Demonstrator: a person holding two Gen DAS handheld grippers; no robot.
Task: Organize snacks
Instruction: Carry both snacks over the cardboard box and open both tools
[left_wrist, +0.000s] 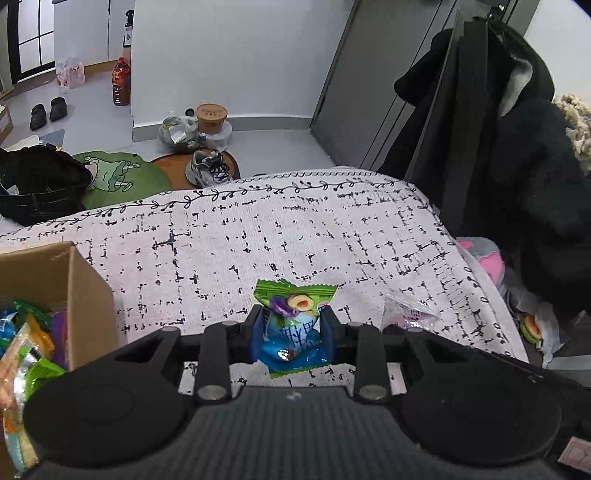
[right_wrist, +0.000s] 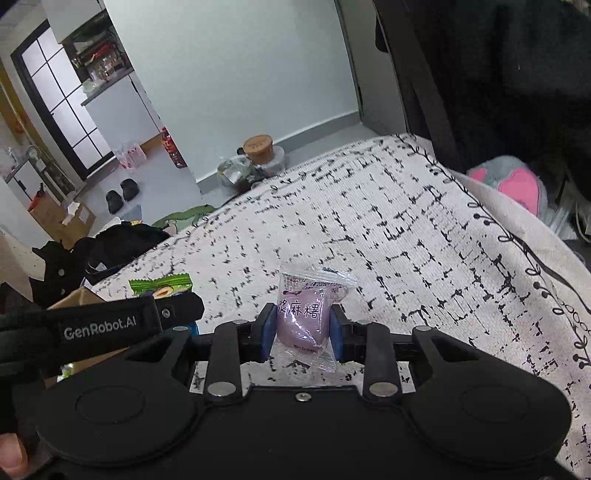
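Observation:
My left gripper is shut on a green and blue snack packet, held just above the patterned white cloth. My right gripper is shut on a clear packet with a purple mochi inside, also just over the cloth. That purple packet shows at the right in the left wrist view. The green packet's top peeks out behind the left gripper's strap in the right wrist view. A cardboard box with several snack packets stands at the left.
The cloth-covered surface ends at the far and right edges. Black coats hang at the right, with a pink and grey plush below. Bags, shoes and bottles lie on the floor beyond.

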